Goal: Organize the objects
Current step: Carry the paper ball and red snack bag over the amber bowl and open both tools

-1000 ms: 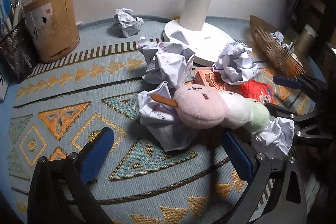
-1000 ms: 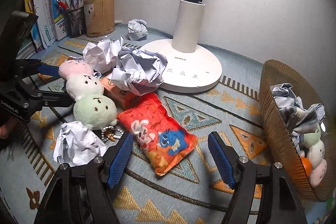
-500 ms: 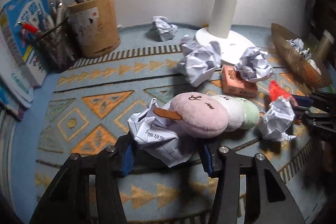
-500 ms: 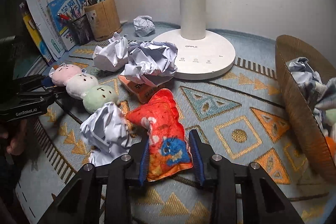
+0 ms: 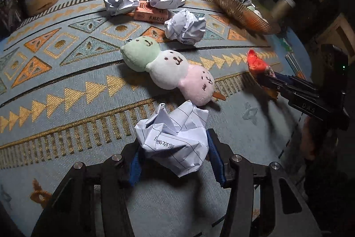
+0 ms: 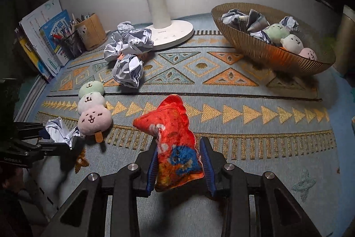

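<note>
At lower centre, the left gripper (image 5: 175, 157) clamps a crumpled lined paper ball (image 5: 175, 143). The right gripper (image 6: 179, 164) pinches a red plush snack bag (image 6: 175, 148), also lower centre; the dango plush (image 6: 92, 110) lies at left.

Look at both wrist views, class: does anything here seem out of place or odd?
Yes. Crumpled paper balls lie scattered on the mat and against the lamp base, and a dango plush lies loose, while the bowl already holds similar items. The left gripper grips a paper ball; the right gripper a red pouch.
</note>
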